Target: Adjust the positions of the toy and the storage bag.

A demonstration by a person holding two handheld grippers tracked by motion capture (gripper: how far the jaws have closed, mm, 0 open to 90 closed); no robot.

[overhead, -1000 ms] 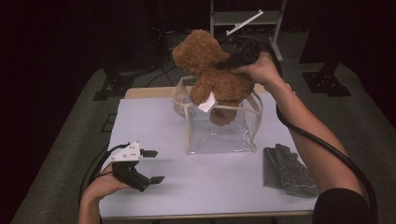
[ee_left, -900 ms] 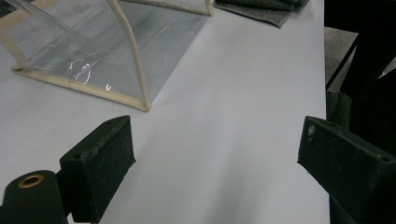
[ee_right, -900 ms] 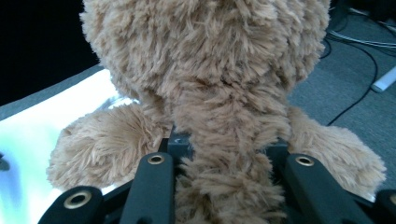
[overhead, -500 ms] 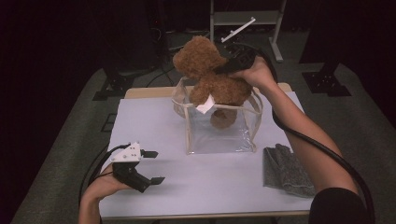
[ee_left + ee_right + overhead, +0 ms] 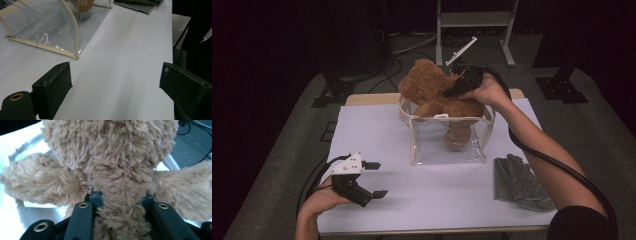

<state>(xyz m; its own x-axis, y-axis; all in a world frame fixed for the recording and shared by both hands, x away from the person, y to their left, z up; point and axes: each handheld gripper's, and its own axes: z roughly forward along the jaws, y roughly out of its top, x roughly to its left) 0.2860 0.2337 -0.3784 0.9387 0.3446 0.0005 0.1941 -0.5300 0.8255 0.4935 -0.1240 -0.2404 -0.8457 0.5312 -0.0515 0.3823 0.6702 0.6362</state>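
The right claw [image 5: 451,92] grips a teddy bear [image 5: 434,95] half inside the clear bag [image 5: 447,145]; left claw [image 5: 374,179] gapes empty.

The left gripper [image 5: 374,179] at the lower left is black with a grey three-cornered plate on top; a thin black cable loops behind it; its two pads [image 5: 53,86] are dark, blocky and rough, with a brass ring beside one. The right gripper [image 5: 452,90] near the top middle is black too; a thick black cable trails off it; a dark sleeve [image 5: 584,222] sits at the lower right.
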